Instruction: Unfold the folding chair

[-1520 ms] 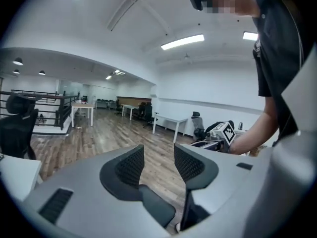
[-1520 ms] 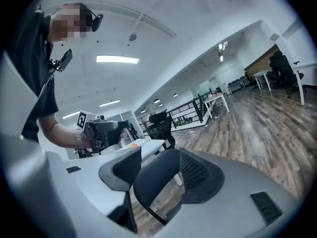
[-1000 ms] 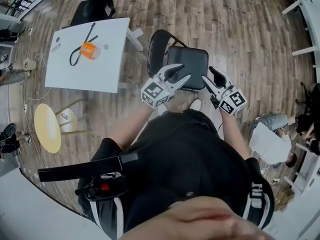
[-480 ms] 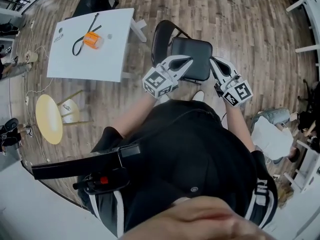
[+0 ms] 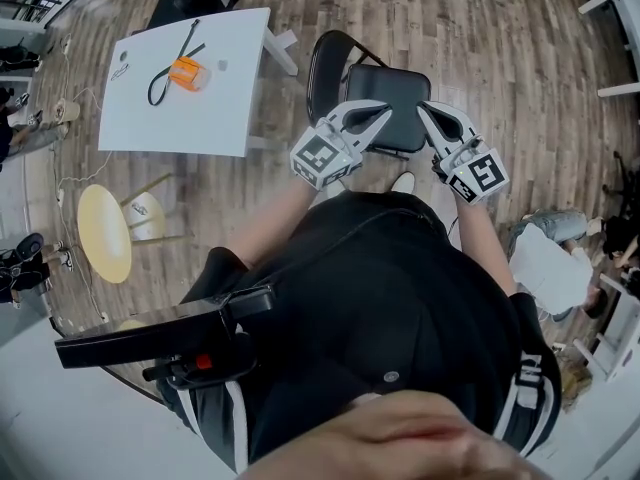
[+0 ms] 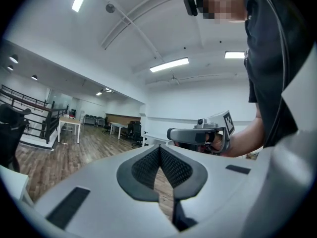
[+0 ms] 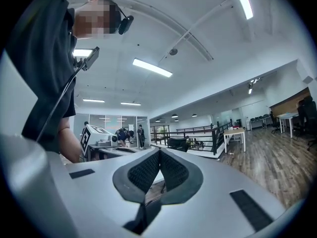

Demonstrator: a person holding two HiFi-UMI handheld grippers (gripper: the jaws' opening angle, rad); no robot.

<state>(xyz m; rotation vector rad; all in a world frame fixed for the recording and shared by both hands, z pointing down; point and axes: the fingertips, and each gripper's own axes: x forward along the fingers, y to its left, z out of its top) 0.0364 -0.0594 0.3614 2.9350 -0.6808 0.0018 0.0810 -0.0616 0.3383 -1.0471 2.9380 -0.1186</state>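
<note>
Judging from above, I'd say the folding chair (image 5: 392,86) already stands open, nothing left; my left gripper (image 5: 384,114) and right gripper (image 5: 423,109) are pressed together, empty.

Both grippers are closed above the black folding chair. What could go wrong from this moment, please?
1. The left gripper and right gripper are both shut and empty over the folding chair. Pressing with closed tips might slip off its seat.
2. The white shoe stands close to the chair's front edge, so a shifting chair could hit the foot.
3. The white table is near the backrest. A pushed chair may bump it.
</note>
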